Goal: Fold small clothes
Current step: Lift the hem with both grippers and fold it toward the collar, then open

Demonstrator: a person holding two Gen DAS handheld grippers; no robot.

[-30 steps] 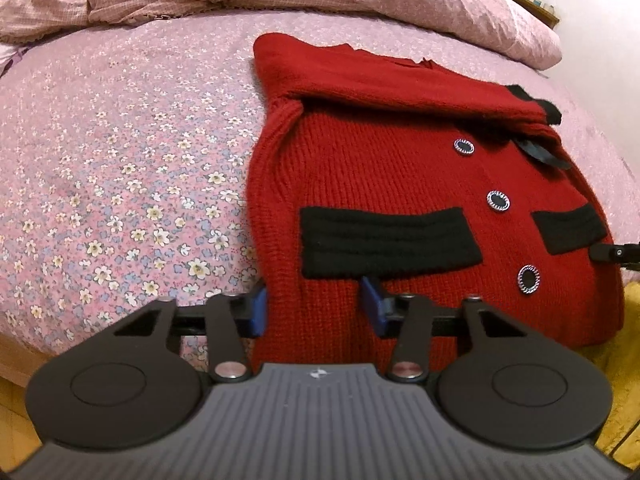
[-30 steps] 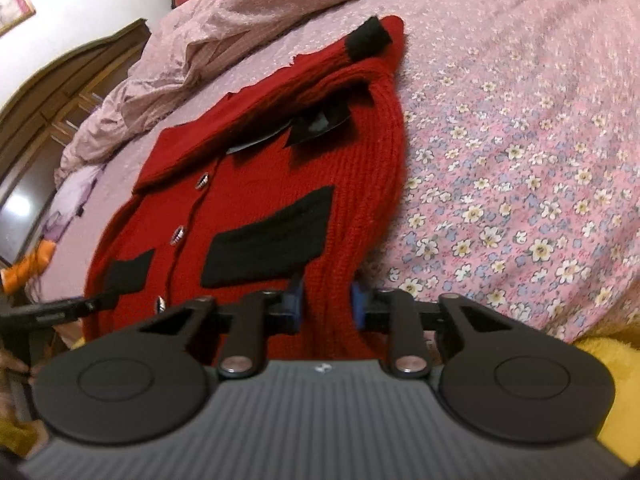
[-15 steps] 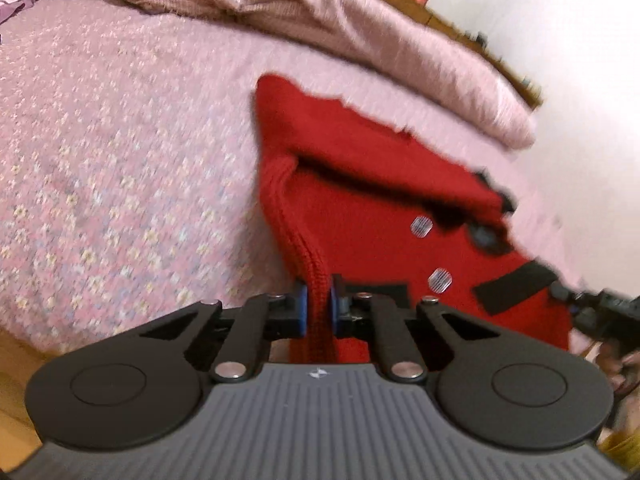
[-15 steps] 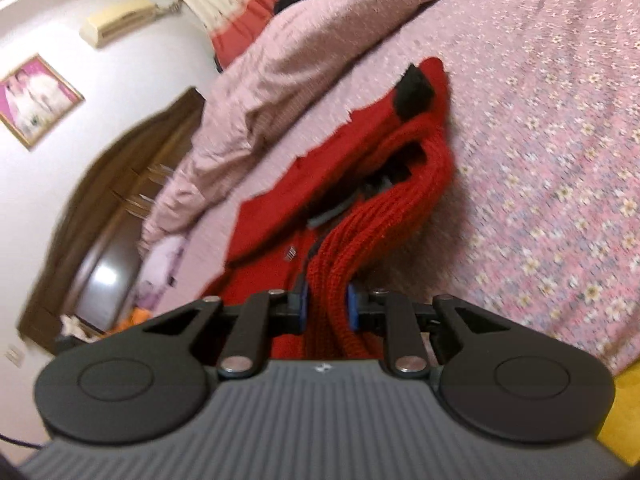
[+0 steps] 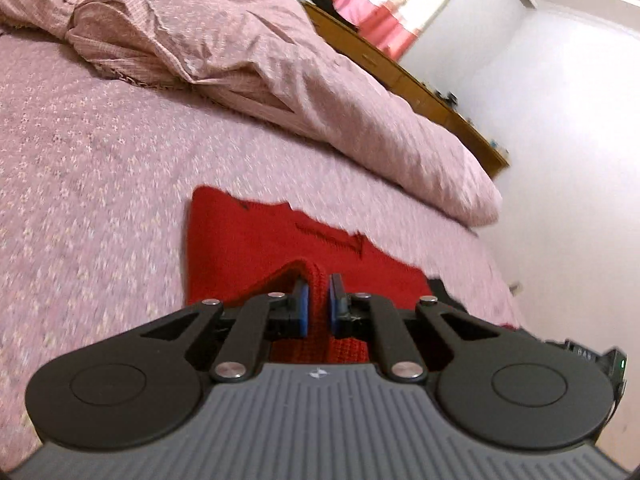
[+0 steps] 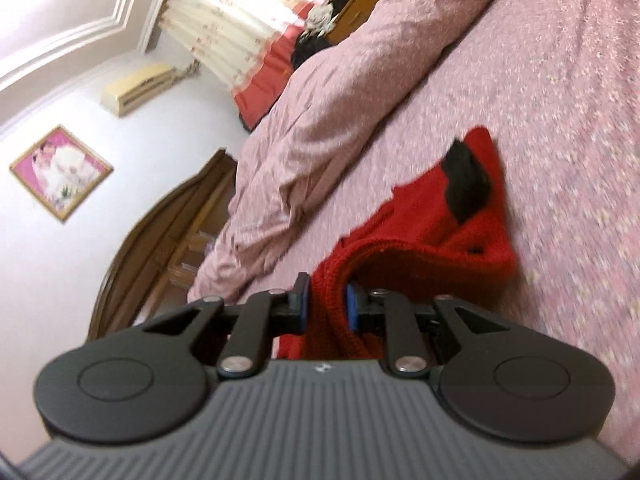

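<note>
Cardigan (image 5: 256,240) first: it's the red knit one, and you've got a piece of it in both claws. Your left claw (image 5: 318,308) is clamped down tight on a raised ridge of red knit, blue pads (image 5: 303,308) pressing it from both sides, with the fold poking up in a little peak just past the fingertips. Beyond that peak the rest of the red panel lies flat on the bed (image 5: 100,168), and you can make out a couple of dark stitched lines near its far edge. Your right claw (image 6: 328,304) is clenched on a thicker bunch of the same knit, a rope-like roll that runs from between the blue pads (image 6: 352,306) up and over to the right, where the garment humps up off the floral sheet. A black trim patch (image 6: 466,184) sits on top of that hump, near the far tip. So the cardigan is partly lifted at your end and still resting on the bed at the far end. Further out, the pink crumpled duvet (image 5: 248,40) is bunched along the far side of the bed, well apart from the red knit. Past it there's a wooden headboard (image 6: 168,236), a framed picture (image 6: 60,172) on the wall, an air conditioner (image 6: 138,88) up high, and bright curtains (image 6: 240,12). Both views are a bit smeared.
</note>
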